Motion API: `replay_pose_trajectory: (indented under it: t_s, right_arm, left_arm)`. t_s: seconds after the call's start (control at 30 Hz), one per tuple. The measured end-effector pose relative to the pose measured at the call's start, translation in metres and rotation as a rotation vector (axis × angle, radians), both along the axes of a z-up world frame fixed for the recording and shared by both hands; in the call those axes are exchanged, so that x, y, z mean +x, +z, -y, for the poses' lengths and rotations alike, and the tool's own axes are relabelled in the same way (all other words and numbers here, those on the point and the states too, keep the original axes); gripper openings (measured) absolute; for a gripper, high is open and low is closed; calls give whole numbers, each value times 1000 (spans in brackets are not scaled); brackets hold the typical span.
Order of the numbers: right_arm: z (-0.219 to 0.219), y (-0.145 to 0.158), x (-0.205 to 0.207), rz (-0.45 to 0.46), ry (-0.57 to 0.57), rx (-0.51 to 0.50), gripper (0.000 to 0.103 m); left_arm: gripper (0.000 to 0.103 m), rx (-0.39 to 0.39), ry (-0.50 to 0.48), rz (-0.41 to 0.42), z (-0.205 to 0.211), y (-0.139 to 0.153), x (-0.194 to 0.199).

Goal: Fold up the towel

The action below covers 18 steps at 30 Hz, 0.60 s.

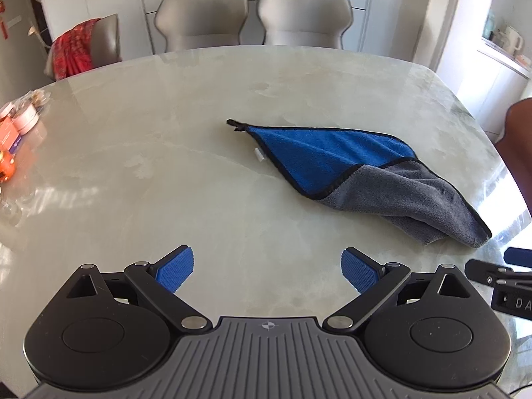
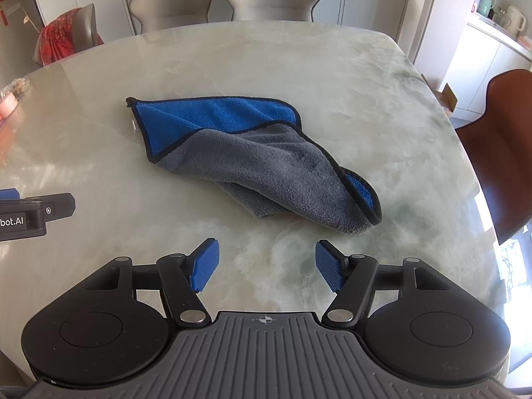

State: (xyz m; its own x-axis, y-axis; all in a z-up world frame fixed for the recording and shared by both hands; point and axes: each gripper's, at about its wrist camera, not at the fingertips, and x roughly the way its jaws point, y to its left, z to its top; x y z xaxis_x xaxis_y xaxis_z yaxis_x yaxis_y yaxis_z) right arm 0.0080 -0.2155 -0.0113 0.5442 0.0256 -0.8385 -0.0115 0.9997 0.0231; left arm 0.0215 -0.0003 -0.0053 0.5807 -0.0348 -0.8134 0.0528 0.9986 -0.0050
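Note:
A small towel (image 1: 359, 169), blue on one face and grey on the other with black edging, lies crumpled on the marble table (image 1: 166, 166). Part of it is flipped over so the grey side shows. In the right wrist view the towel (image 2: 259, 163) lies just ahead of the fingers. My left gripper (image 1: 267, 271) is open and empty, hovering above bare table to the left of and nearer than the towel. My right gripper (image 2: 267, 264) is open and empty, just short of the towel's near edge. The left gripper's side (image 2: 36, 214) shows at the right wrist view's left edge.
Two grey chairs (image 1: 252, 16) stand at the table's far side. A chair with red cloth (image 1: 79, 50) is at far left, a brown chair (image 2: 498, 153) at right. Small packets and jars (image 1: 20, 126) sit at the table's left edge. The right gripper's body (image 1: 502, 282) is close on the right.

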Motion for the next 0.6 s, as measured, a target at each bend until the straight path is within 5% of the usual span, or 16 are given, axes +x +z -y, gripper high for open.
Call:
replay_pose_trajectory:
  t_s: [0.6]
  right_arm:
    - [14,3,26,-5,-52,-13,66]
  left_arm:
    - [98,29,-33,1,7,-2,23]
